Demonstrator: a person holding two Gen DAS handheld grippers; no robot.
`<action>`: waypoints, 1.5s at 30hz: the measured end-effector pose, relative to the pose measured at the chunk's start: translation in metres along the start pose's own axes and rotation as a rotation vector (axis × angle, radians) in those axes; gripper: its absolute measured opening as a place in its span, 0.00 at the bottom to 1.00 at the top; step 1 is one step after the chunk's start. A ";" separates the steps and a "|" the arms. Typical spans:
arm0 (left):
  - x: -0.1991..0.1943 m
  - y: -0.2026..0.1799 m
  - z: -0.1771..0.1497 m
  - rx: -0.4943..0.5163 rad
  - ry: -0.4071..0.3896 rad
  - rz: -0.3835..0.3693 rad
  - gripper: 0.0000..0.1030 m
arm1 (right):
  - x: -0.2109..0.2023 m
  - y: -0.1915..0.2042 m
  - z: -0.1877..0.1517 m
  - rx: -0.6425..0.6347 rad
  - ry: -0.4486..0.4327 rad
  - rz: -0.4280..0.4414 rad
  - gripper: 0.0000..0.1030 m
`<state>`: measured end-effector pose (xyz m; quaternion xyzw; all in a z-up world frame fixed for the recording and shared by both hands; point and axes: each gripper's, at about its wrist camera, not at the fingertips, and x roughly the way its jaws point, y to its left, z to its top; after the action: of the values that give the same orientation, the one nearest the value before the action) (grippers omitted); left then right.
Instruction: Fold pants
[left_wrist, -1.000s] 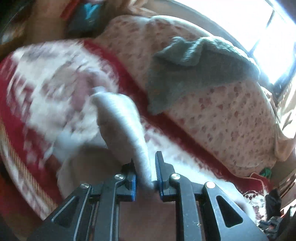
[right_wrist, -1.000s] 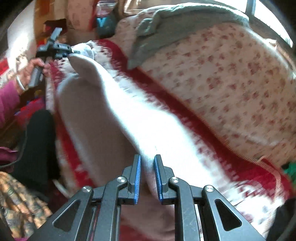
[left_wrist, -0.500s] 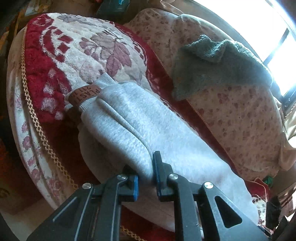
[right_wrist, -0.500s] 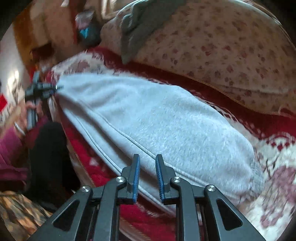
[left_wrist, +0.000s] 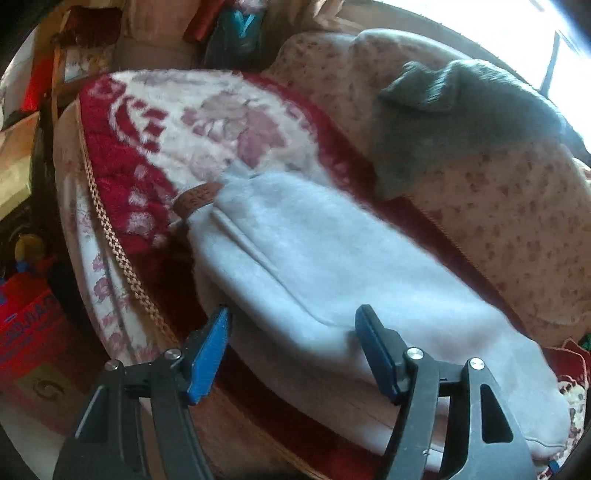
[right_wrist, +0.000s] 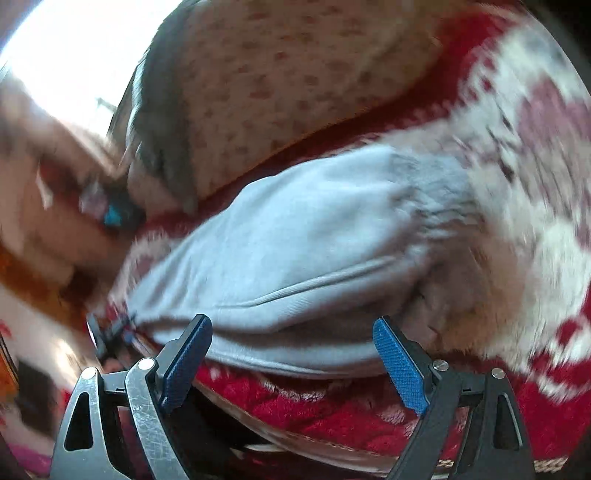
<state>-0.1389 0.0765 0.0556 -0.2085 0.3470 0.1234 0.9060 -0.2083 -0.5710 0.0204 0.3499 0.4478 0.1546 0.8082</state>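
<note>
Light grey sweatpants (left_wrist: 332, 273) lie folded lengthwise on a red and white flowered blanket (left_wrist: 155, 122) over a sofa seat. A brown label (left_wrist: 197, 197) shows at the waistband end. My left gripper (left_wrist: 293, 325) is open, its blue pads on either side of the pants' near edge, holding nothing. In the right wrist view the same pants (right_wrist: 295, 258) lie across the blanket (right_wrist: 535, 206). My right gripper (right_wrist: 291, 334) is open just in front of their near edge. This view is blurred.
A dark grey towel (left_wrist: 461, 122) hangs over the flowered sofa back (left_wrist: 517, 221); it shows in the right wrist view too (right_wrist: 155, 122). The sofa's front edge with gold cord trim (left_wrist: 110, 236) drops to the floor. A red box (left_wrist: 29, 332) stands at the left.
Both grippers were shut on the pants while they were carried and laid flat on the blanket. Now both have opened and let go. The right gripper has swung round.
</note>
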 end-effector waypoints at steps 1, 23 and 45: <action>-0.010 -0.007 -0.004 0.006 -0.017 -0.021 0.71 | 0.001 -0.003 0.001 0.018 -0.003 0.015 0.90; -0.012 -0.190 -0.127 0.276 0.245 -0.396 0.83 | 0.039 -0.004 0.012 0.100 -0.078 0.122 0.97; -0.011 -0.207 -0.111 0.233 0.193 -0.501 0.13 | 0.011 0.012 0.028 -0.016 -0.124 0.225 0.22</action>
<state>-0.1347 -0.1584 0.0493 -0.1928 0.3812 -0.1651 0.8889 -0.1784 -0.5683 0.0315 0.4003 0.3534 0.2258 0.8147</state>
